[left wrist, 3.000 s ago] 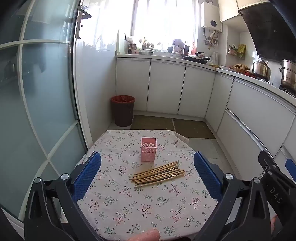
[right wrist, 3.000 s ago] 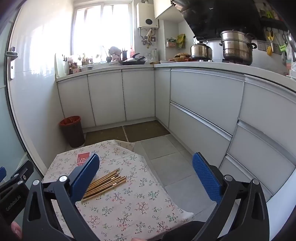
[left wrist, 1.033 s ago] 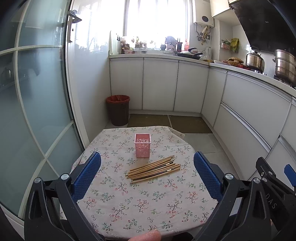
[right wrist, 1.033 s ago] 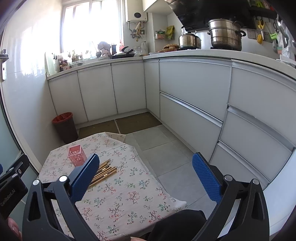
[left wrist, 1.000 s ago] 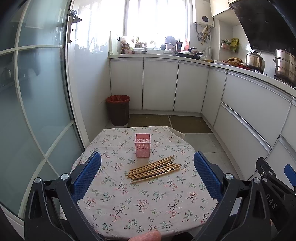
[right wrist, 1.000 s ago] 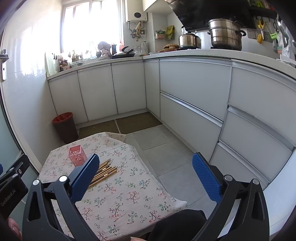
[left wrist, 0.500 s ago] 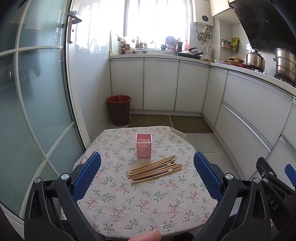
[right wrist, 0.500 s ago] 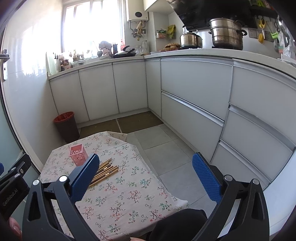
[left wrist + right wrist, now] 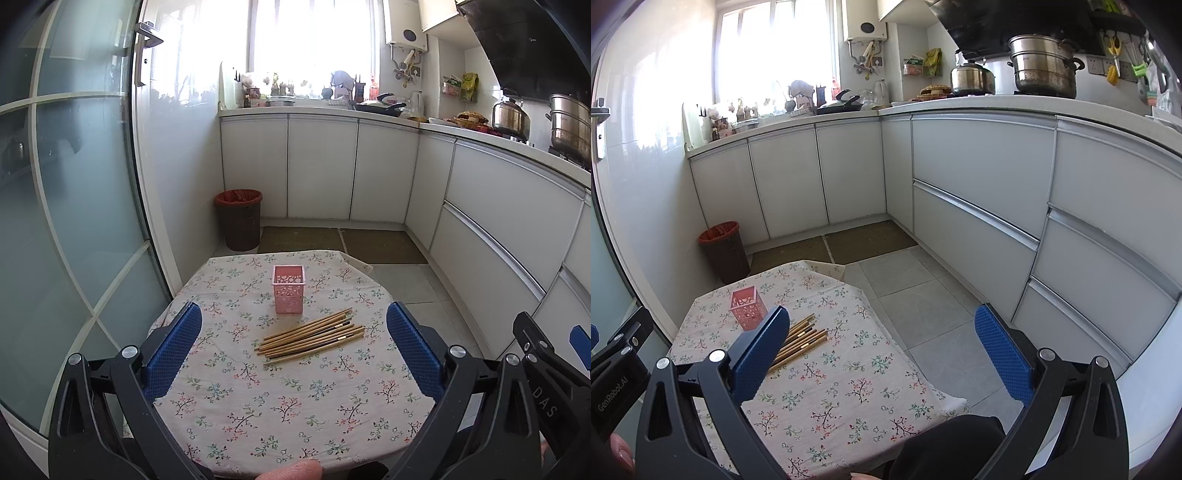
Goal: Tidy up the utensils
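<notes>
I hold two black plastic tongs over a small table [image 9: 229,402] draped in a cream cloth printed with little flowering twigs. My left gripper [image 9: 294,349] stands wide open with nothing in it; its pads [image 9: 173,349] are blue with a fine dimpled, rubbery texture. My right gripper [image 9: 881,356] is just as wide open and empty, held at the right side of the table, partly over the grey floor tiles.

Toward the far side of the table stands a square pink plastic holder [image 9: 289,289], upright, its walls pierced with round and petal-shaped holes. I cannot tell whether anything is inside it. Just near of it, apart from it, lies a loose fan of slim wooden chopsticks [image 9: 310,338], pale brown with darker tips, flat on the cloth and slanting up to the right.

Beyond the table, on the floor at far left, is a round dark bin [image 9: 239,218] with a red liner. Smooth white cabinets [image 9: 321,168] run along the far wall and the right. Steel pots [image 9: 1043,64] sit on the counter at right. A frosted glass door [image 9: 74,206] fills the left.
</notes>
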`<state>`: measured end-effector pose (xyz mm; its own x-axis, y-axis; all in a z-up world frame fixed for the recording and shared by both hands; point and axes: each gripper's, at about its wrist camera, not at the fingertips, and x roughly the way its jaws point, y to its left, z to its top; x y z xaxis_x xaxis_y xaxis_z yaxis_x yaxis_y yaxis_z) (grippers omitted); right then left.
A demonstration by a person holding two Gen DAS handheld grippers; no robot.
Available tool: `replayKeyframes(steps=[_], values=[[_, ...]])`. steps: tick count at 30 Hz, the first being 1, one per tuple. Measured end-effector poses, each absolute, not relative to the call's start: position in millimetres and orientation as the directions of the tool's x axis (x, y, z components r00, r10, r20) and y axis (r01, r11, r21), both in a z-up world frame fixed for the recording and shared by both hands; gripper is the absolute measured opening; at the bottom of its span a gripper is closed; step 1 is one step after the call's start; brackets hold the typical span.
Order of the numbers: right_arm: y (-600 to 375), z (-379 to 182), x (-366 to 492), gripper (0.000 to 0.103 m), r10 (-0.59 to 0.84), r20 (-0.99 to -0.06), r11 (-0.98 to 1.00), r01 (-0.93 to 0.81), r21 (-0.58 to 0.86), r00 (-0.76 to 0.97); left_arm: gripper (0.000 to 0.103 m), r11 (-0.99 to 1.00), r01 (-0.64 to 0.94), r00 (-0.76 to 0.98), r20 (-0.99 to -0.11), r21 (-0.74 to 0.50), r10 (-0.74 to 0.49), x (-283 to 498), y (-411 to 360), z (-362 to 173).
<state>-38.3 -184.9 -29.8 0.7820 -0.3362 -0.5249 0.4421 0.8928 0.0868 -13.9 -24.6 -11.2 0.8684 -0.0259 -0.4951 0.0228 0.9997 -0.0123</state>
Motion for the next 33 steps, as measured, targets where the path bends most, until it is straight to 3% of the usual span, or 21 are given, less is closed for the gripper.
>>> replayKeyframes(steps=[12,16,19,22,26,29,33], values=[[-188.9,-38.1,-31.7,0.098,-0.346,-0.539,0.885,0.457,0.084,0.768,0.096,1.000,0.021,0.853,-0.522,0.010,-0.012,-0.8,-28.7,-19.1],[-208.8,-64.3,-6.4,0.098,-0.277,-0.632,0.867,0.472,0.161,0.724,0.096,0.995,0.058,0.789,-0.614,0.083,0.005,53.6,-31.8,-46.3],[-233.7,-99.0,19.0,0.098,-0.151,-0.722,0.841,0.472,0.266,0.676,0.096,0.981,0.196,0.564,-0.816,-0.014,-0.124,133.4,-26.6,-97.5],[-252.4,-134.2,44.6,0.098,-0.046,-0.771,0.806,0.480,0.346,0.635,0.096,0.970,0.212,0.321,-0.929,-0.122,-0.187,195.7,-24.3,-153.6],[-265.5,-168.0,80.2,0.098,-0.019,-0.807,0.785,0.509,0.354,0.590,0.095,0.966,0.199,0.206,-0.957,-0.166,-0.207,250.6,-38.2,-196.5],[-271.8,-191.9,105.9,0.098,0.027,-0.834,0.770,0.520,0.369,0.552,0.094,0.934,0.271,0.142,-0.950,-0.234,-0.280,279.2,-72.5,-208.9],[-274.2,-223.4,127.2,0.098,0.078,-0.858,0.767,0.520,0.377,0.507,0.091,0.885,0.399,0.128,-0.942,-0.239,-0.312,313.0,-128.0,-214.5]])
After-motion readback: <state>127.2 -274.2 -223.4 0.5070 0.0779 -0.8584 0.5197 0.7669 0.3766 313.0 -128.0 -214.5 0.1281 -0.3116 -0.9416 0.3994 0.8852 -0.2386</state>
